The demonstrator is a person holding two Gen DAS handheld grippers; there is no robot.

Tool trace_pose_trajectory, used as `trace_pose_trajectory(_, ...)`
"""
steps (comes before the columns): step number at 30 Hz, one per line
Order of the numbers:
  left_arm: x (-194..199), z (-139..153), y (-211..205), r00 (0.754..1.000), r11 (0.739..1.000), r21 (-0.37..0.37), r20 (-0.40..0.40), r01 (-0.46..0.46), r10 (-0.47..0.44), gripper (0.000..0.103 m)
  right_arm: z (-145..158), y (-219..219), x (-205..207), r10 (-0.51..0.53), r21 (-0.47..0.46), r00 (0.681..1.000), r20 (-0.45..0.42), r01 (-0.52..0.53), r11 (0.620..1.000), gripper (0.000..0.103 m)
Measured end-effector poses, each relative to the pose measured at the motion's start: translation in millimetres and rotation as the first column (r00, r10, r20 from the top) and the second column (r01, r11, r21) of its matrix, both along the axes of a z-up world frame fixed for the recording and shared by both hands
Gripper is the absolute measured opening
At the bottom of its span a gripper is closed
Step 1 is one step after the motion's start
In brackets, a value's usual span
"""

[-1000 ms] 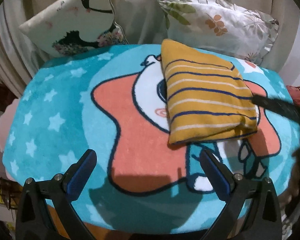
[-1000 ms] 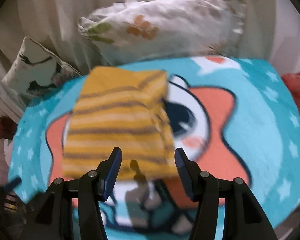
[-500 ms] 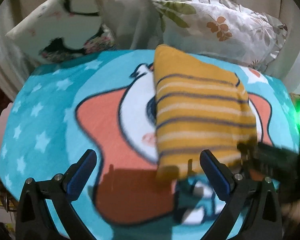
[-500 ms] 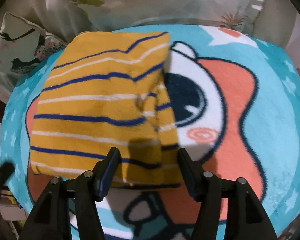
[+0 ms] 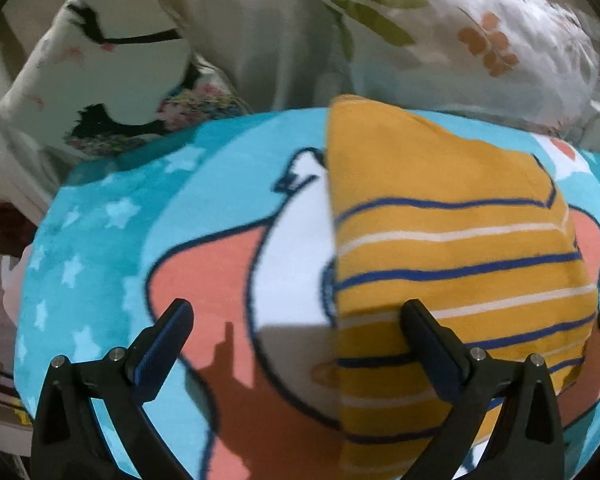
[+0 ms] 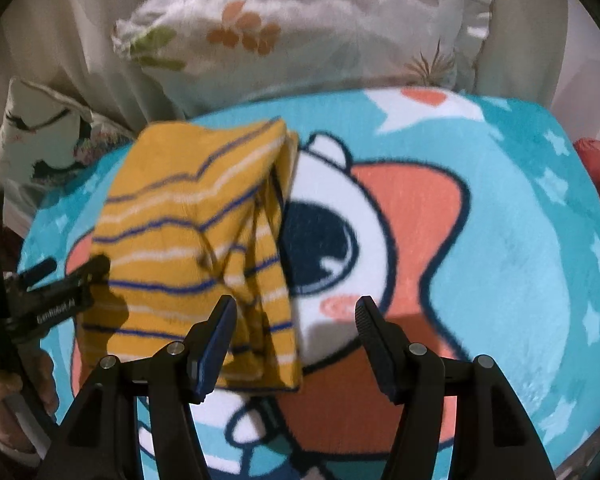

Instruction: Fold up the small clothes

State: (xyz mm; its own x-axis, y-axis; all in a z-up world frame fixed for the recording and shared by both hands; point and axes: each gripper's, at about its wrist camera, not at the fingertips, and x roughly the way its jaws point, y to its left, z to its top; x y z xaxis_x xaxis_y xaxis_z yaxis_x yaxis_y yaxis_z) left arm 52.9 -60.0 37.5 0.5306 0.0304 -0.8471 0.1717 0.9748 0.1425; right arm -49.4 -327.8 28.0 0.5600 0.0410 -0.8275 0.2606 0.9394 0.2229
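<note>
We see a folded yellow garment (image 5: 452,264) with blue and white stripes lying flat on a teal blanket (image 5: 100,240). The blanket carries a cartoon print: an orange star shape, white patches, a dark eye, pale stars. In the right wrist view the garment (image 6: 188,240) lies left of the eye, its layered edge facing right.

Left gripper (image 5: 296,328): jaws spread wide, nothing clamped. Its right finger (image 5: 432,344) sits over the garment's near part; its left finger is over the orange print, clear of the cloth. Whether the right finger touches the fabric we cannot tell. In the right wrist view one tip of this gripper (image 6: 76,276) shows at the garment's left edge.

Right gripper (image 6: 296,332): jaws have just been opening and stand well apart, nothing pinched. The garment's near right corner lies between them, by the left finger (image 6: 216,336). The right finger is over bare blanket.

Behind the blanket, two pillows: a floral one (image 6: 300,36) at the far edge, and a white one (image 5: 112,68) with a dark bird-like print farther left. Part of a hand (image 6: 4,392) shows low at left in the right wrist view.
</note>
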Motion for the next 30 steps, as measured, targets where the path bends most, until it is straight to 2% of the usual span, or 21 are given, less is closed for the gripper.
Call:
trace_pose_trajectory(3, 6.1, 12.4, 14.2, 0.998, 0.997, -0.049, -0.002, -0.059, 0.059, 0.103, 11.3, 2.3, 11.3, 0.032, -0.005, 0.999, 0.037, -0.032, 0.999, 0.066)
trace_pose_trajectory(6, 16.7, 18.3, 12.1, 0.998, 0.994, -0.086, -0.015, -0.069, 0.068, 0.103, 13.8, 12.1, 26.0, 0.058, -0.025, 0.997, 0.055, -0.057, 0.998, 0.066)
trace_pose_trajectory(9, 26.8, 11.8, -9.1, 0.999, 0.999, -0.042, -0.025, -0.029, 0.028, 0.103, 7.5, 22.6, 45.1, 0.081, -0.026, 0.995, 0.067, -0.079, 0.997, 0.066)
trace_pose_trajectory(11, 36.0, -4.0, -17.5, 0.998, 0.999, 0.01, -0.058, -0.036, 0.036, 0.103, -5.5, 27.2, 60.3, 0.105, -0.015, 0.994, 0.041, -0.104, 0.994, 0.066)
trace_pose_trajectory(12, 39.7, -10.0, -17.8, 0.996, 0.999, 0.009, -0.077, -0.044, 0.045, 0.103, -12.0, 30.0, 67.8, 0.116, -0.019, 0.993, 0.02, -0.116, 0.993, 0.066)
trace_pose_trajectory(14, 47.1, -15.8, -14.6, 0.992, 0.997, -0.024, -0.107, -0.069, 0.066, 0.103, -23.5, 31.1, 77.3, 0.135, -0.031, 0.991, -0.011, -0.136, 0.99, 0.074)
trace_pose_trajectory(16, 51.1, -14.0, -14.9, 0.992, 0.997, -0.03, -0.107, -0.067, 0.063, 0.103, -32.3, 25.5, 83.5, 0.136, -0.033, 0.99, -0.029, -0.137, 0.99, 0.087)
trace_pose_trajectory(19, 52.2, -7.9, -16.3, 0.995, 0.999, -0.029, -0.094, -0.042, 0.039, 0.103, -36.7, 13.8, 87.3, 0.136, 0.026, 0.99, -0.044, -0.135, 0.991, 0.088)
trace_pose_trajectory(21, 51.0, -1.8, -13.8, 0.996, 0.998, -0.045, -0.08, -0.043, 0.039, 0.103, -29.0, 10.0, 83.0, 0.124, 0.027, 0.992, -0.009, -0.124, 0.992, 0.088)
trace_pose_trajectory(24, 54.9, -2.7, -9.9, 0.994, 0.996, -0.061, -0.096, -0.062, 0.056, 0.103, -18.5, 4.9, 88.9, 0.087, 0.011, 0.996, 0.023, -0.087, 0.996, 0.088)
trace_pose_trajectory(30, 59.5, -7.0, -2.6, 0.989, 0.993, -0.086, -0.127, -0.08, 0.068, 0.103, -30.8, 3.4, 134.4, 0.058, -0.109, 0.996, -0.065, -0.065, 0.992, 0.087)
